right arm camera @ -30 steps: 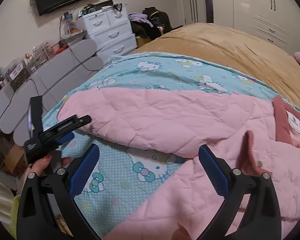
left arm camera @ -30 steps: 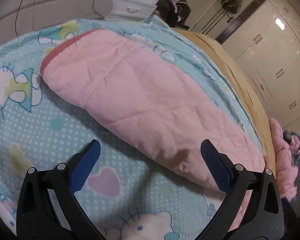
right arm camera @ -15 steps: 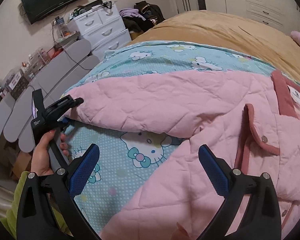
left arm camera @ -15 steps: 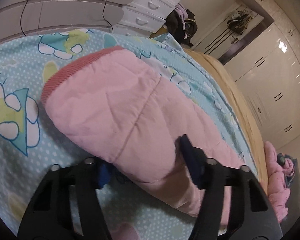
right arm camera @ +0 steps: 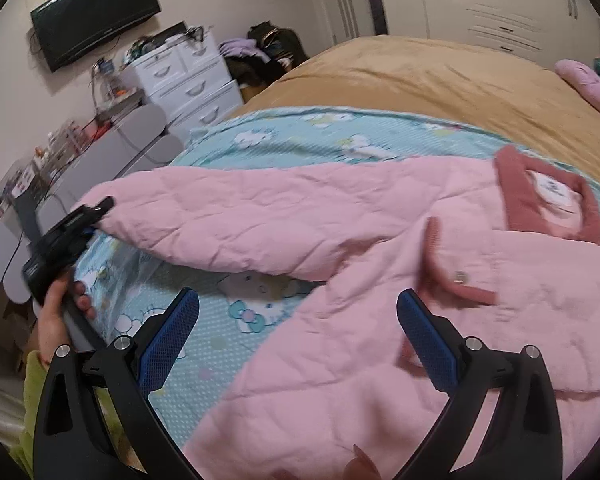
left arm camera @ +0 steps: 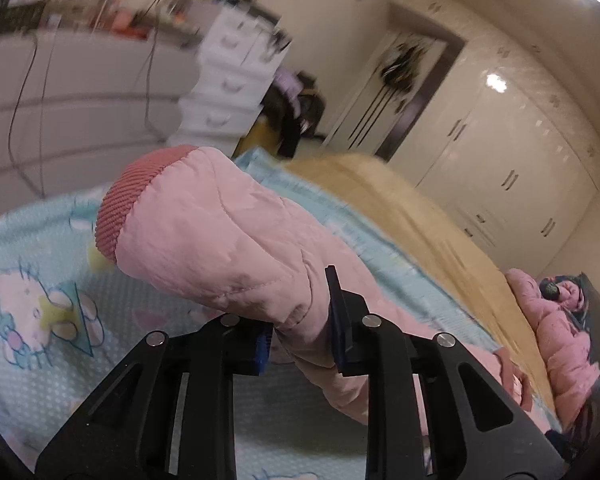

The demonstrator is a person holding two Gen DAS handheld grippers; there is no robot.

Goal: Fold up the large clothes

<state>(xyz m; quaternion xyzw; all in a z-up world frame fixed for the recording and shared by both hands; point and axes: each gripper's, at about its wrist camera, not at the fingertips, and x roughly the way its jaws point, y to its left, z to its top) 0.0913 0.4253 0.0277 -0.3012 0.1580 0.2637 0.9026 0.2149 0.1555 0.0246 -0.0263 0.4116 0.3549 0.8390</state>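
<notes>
We see a white label (right arm camera: 553, 191) inside the collar of the pink quilted jacket (right arm camera: 380, 320), its print too small to read. The white drawer unit (right arm camera: 188, 80) at upper left of the right view stands shut, clutter on top. The jacket lies spread on the cartoon-cat sheet (right arm camera: 228, 332) of the bed, its sleeve (left arm camera: 220, 240) running from lower right to the ribbed cuff (left arm camera: 140, 196) at centre left. Our left hand-held gripper (left arm camera: 300, 332) has just been closing and pinches that sleeve; our right hand-held gripper (right arm camera: 298, 320) gapes wide above the jacket's front
</notes>
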